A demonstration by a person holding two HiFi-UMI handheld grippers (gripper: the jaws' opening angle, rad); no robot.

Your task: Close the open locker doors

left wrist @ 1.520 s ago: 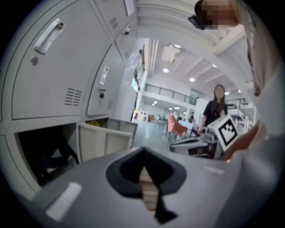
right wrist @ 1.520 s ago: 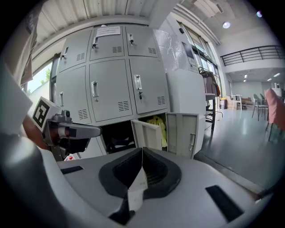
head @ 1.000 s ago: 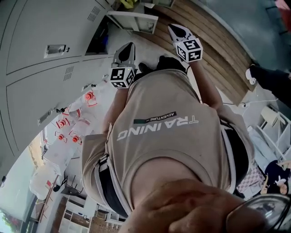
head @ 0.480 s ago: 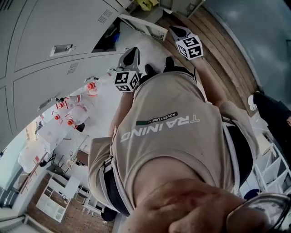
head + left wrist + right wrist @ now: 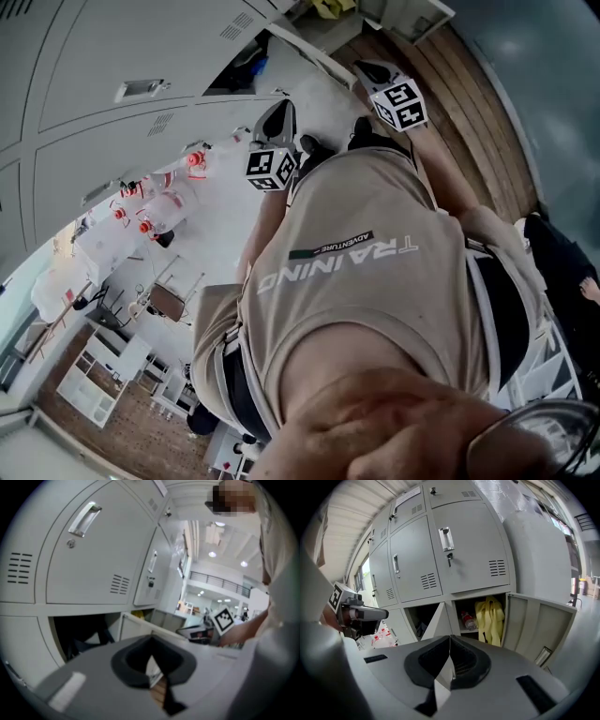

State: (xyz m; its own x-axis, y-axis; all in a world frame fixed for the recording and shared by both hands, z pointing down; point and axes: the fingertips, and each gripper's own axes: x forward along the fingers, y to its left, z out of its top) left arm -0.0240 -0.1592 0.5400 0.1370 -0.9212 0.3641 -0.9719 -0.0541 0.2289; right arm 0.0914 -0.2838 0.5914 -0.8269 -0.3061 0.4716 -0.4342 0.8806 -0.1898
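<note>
A locker area in a large indoor hall: banks of grey metal lockers [image 5: 454, 545], a wood-plank floor [image 5: 469, 122], and far-side ceiling lights [image 5: 213, 554] above a railed balcony [image 5: 220, 581].

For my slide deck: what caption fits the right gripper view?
Right tool, jaws shut and empty, faces two open bottom lockers, one holding a yellow cloth and a bottle.

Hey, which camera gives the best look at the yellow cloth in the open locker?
The right gripper view: the yellow cloth hangs in full sight inside the open locker. The head view catches only a yellow scrap at its top edge; the left gripper view, a sliver.
</note>
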